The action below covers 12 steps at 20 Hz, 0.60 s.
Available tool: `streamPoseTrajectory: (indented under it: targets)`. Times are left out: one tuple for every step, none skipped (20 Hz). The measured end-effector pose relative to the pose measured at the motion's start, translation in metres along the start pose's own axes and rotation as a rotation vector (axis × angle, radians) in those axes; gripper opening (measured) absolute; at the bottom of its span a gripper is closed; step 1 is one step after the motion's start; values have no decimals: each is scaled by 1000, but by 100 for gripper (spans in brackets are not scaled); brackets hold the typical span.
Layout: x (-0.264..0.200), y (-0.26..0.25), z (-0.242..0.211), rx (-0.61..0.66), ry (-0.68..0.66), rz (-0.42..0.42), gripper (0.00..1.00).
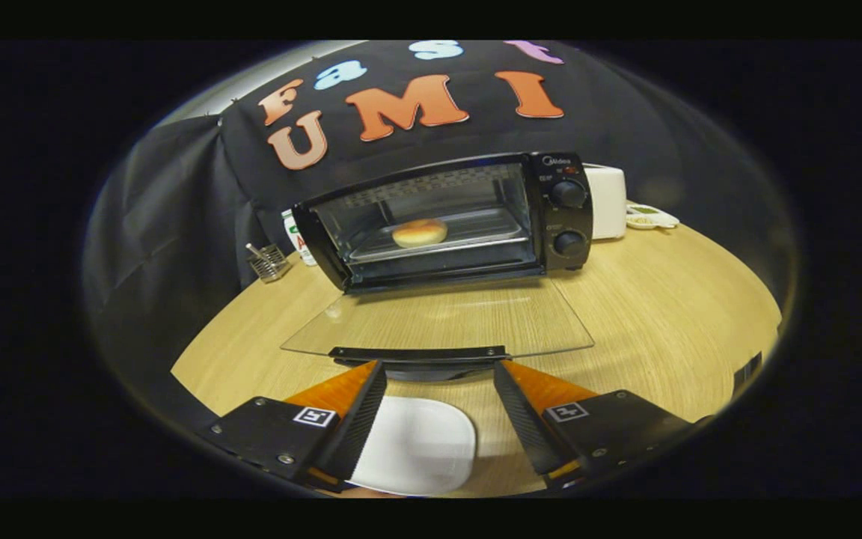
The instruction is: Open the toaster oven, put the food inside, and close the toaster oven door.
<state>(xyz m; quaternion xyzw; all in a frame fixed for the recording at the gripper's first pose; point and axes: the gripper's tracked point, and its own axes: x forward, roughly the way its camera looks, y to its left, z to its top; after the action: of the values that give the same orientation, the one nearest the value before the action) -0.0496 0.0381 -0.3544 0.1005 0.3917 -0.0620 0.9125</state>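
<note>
- Nearest the camera, the tongs are held spread wide and empty, fingertips at either end of the door handle, apparently just short of it.
- Between the fingers, at 6 o'clock, a bare white plate is seen on the desk.
- At 12 o'clock, the toaster oven is seen with its glass door folded flat.
- A bun rests on the inner tray.
- Closing appears to be the remaining step; the handle must be lifted from beneath.
</note>
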Motion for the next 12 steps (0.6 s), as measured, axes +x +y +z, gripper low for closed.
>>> streamPoseTrajectory:
  targets:
    - [-2,1,8,-12,-16,0,86]
    - [-6,2,16,-25,-41,2,87]
    - [-9,4,28,-40,-79,2,86]
    - [-11,4,40,-65,-117,0,87]
    - [-10,4,51,-94,-140,-7,85]
    - [-8,5,58,-115,-149,-11,83]
    - [-7,6,68,-128,-166,-16,83]
    - [-6,5,81,-138,-197,-20,83]
    - [-2,4,88,-141,-202,-30,82]
    - [6,2,89,-135,-193,-36,82]
    - [18,-1,86,-116,-163,-34,82]
    - [25,1,83,-98,-143,-26,82]
